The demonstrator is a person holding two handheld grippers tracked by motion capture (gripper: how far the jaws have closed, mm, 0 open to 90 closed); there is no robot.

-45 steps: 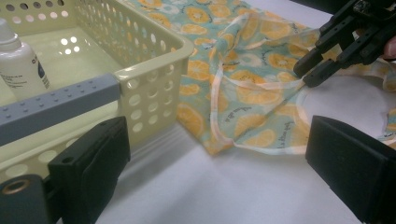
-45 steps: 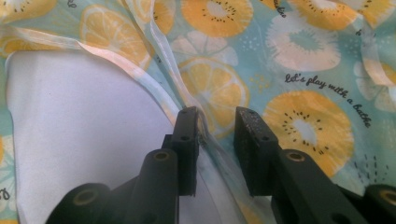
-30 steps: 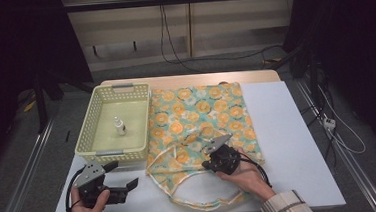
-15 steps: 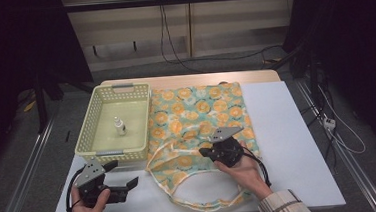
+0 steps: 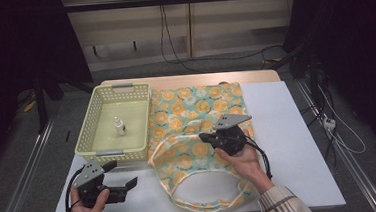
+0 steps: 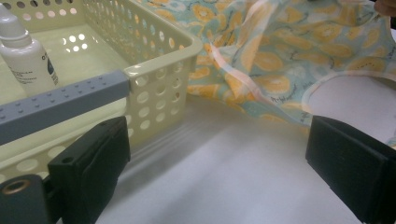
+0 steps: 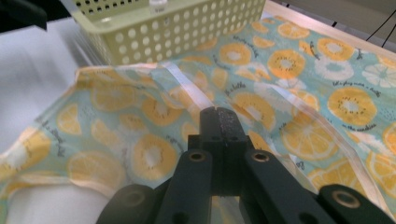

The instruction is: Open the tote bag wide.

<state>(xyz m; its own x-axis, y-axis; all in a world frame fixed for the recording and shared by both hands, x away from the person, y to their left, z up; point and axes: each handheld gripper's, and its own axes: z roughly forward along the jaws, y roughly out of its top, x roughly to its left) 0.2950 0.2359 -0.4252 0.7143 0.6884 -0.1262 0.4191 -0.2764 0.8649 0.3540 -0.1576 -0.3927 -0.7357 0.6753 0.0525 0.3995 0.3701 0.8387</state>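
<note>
Seen from the high view, the right tongs (image 5: 209,137) lift a pinched fold of the orange-slice-printed teal fabric bag (image 5: 197,130) on the white counter (image 5: 289,144); a thin fold could slip free. Left gripper view: the left tongs (image 6: 215,163) gape, empty, beside the pale yellow perforated plastic basket (image 6: 159,60). Right gripper view: the clenched tips meet over the cloth; dragging might nudge the basket.

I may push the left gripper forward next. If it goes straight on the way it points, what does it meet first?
Most likely the raised edge of the fruit-print cloth, across a bare strip of white table. The left gripper has open jaws, and the yellow basket corner sits just beside that line; depth is hard to judge.
</note>
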